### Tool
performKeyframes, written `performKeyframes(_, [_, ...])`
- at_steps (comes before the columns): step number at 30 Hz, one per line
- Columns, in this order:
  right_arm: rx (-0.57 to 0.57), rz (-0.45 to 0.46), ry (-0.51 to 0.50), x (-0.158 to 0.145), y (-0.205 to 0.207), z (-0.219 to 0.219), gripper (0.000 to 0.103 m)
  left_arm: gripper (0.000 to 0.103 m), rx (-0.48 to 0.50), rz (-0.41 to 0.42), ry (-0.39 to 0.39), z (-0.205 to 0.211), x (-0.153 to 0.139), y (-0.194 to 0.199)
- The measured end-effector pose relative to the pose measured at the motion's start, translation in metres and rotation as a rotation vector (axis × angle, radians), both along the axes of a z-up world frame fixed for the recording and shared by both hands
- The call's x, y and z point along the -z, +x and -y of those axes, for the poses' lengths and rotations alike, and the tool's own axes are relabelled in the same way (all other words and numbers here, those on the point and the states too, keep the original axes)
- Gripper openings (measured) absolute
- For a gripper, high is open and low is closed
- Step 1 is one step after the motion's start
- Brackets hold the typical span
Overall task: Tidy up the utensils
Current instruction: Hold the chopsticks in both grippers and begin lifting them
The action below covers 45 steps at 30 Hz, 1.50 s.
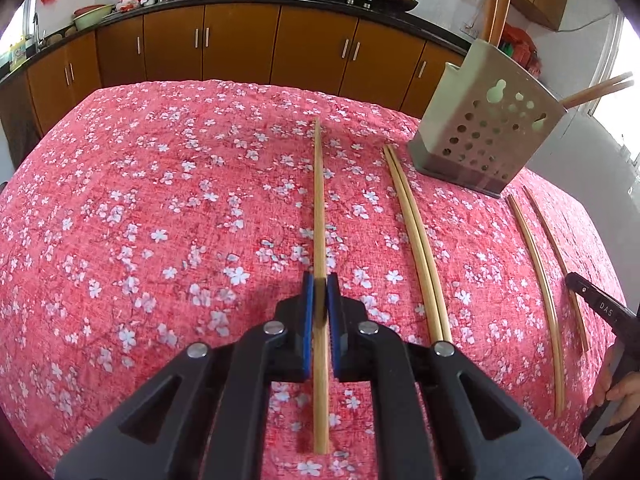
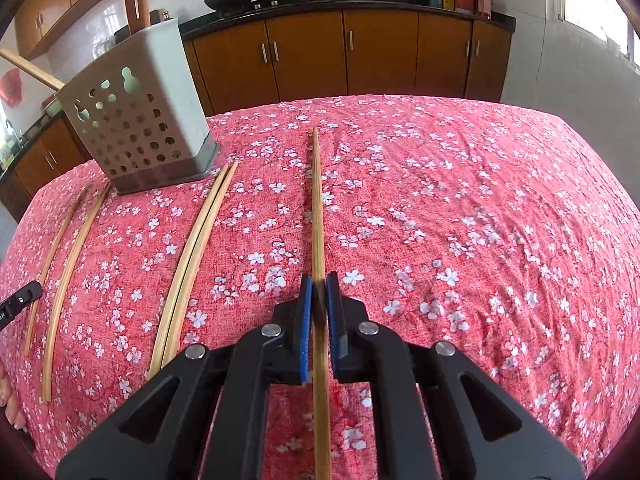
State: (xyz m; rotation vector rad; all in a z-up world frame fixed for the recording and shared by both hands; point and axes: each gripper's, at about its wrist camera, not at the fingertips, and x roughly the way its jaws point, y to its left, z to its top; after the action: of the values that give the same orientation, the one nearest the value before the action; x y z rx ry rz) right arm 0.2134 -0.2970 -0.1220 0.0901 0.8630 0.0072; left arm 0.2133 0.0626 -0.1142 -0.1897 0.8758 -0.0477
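Our left gripper (image 1: 320,292) has its jaws closed on a single chopstick (image 1: 319,200) lying along the cloth-covered counter (image 1: 160,200); our right gripper (image 2: 319,292) grips what looks like a pair of chopsticks (image 2: 318,208) the same way. More chopsticks (image 1: 416,240) lie beside the perforated holder (image 1: 484,136). These sticks look light, stiff and smooth, so we judge a hold near mid-length safest against pivoting or slipping.
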Motion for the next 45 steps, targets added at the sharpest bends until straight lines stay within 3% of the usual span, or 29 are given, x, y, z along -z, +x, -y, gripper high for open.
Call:
performKeyframes(11, [0.000,0.000,0.000,0.000,0.000,-0.001,0.009,0.009,-0.002,0.000,-0.035,-0.006,-0.003,-0.002])
performKeyframes(38, [0.003,0.000,0.018,0.000,-0.001,0.001,0.009,0.009,-0.004,-0.001,-0.035,-0.006,-0.003,-0.002])
performKeyframes(45, [0.005,0.001,0.010,0.000,-0.014,-0.002,0.009,0.010,0.019,-0.007,0.051,0.006,-0.004,-0.006])
